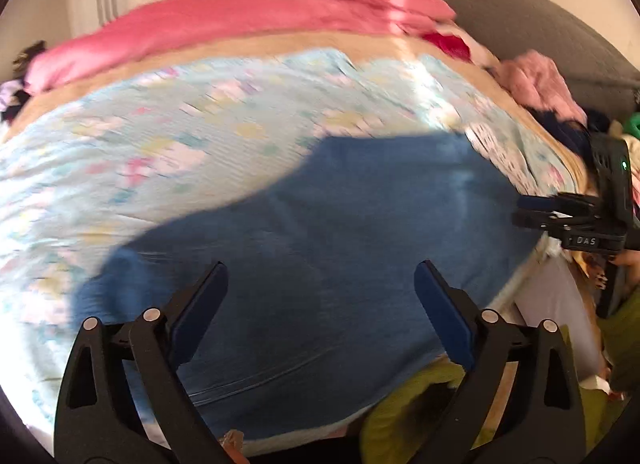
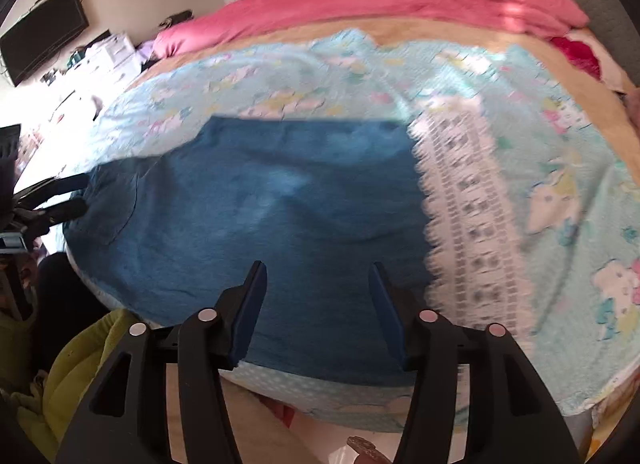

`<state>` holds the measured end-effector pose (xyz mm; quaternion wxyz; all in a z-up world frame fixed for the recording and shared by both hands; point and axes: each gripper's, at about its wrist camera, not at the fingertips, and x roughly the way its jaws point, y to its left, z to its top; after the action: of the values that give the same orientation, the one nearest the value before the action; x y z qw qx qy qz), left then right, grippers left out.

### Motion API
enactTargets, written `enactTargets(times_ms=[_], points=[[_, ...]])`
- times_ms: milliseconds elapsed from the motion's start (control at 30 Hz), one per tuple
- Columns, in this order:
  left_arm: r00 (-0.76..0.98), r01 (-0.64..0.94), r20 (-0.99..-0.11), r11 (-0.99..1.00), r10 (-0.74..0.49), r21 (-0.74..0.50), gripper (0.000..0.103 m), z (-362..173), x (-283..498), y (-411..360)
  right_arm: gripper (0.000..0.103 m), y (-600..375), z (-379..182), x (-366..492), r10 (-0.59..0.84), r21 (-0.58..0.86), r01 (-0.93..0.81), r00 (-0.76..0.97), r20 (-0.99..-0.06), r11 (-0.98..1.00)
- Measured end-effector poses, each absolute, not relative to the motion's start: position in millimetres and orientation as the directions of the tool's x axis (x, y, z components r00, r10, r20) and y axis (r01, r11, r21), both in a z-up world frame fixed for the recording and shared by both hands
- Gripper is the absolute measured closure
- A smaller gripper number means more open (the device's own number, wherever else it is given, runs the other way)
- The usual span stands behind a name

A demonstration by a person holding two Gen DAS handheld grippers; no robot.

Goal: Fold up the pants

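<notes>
The blue jeans [image 1: 340, 224] lie folded flat on the bed near its front edge, also seen in the right wrist view [image 2: 272, 204]. My left gripper [image 1: 322, 268] hovers over their near part, jaws wide open with only cloth below them. My right gripper [image 2: 317, 268] is open too, over the jeans' near edge, and nothing is pinched between its blue pads. Each gripper shows in the other's view: the right gripper [image 1: 520, 210] at the jeans' right end, the left gripper [image 2: 85, 194] at their left end by a pocket seam.
A light blue floral sheet [image 2: 520, 144] covers the bed, with a pink blanket [image 1: 224, 20] across the far side. A grey headboard [image 1: 500, 12] and a pile of clothes [image 1: 540, 84] stand at the right. Yellow-green fabric [image 2: 80, 376] lies below the bed's front edge. A dark screen [image 2: 44, 40] hangs far left.
</notes>
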<state>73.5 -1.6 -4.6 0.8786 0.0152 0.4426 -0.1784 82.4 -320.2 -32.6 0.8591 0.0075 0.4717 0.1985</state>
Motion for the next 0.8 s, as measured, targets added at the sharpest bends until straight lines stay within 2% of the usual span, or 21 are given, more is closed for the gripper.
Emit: enactTargets(times_ms=[67, 167, 333, 500, 633, 800], points=[[0.480, 0.324, -0.830, 0.937, -0.284, -0.133, 0.011, -32, 85, -9, 0.043, -320, -46, 84, 0.332, 0.201, -0.317, 0.440, -0.834, 0.927], [0.422, 0.302, -0.876, 0.947, -0.234, -0.107, 0.011, -60, 96, -9, 0.043, -324, -53, 83, 0.339, 0.208, -0.321, 0.436, -0.834, 0.924], [0.458, 0.325, -0.836, 0.932, -0.302, -0.158, 0.011, -33, 102, -12, 0.044, -341, -21, 91, 0.392, 0.259, -0.316, 0.498, -0.773, 0.913], [0.500, 0.294, -0.808, 0.939, -0.312, -0.180, 0.011, -15, 130, -14, 0.044, -380, 6, 133, 0.319, 0.240, -0.211, 0.588, -0.743, 0.948], [0.503, 0.284, -0.789, 0.930, -0.353, -0.235, 0.011, -5, 154, -19, 0.044, -406, -2, 180, 0.274, 0.242, -0.134, 0.577, -0.770, 0.961], [0.509, 0.263, -0.796, 0.939, -0.329, -0.220, 0.011, -9, 195, -29, 0.044, -407, -30, 225, 0.298, 0.268, -0.134, 0.514, -0.804, 0.954]])
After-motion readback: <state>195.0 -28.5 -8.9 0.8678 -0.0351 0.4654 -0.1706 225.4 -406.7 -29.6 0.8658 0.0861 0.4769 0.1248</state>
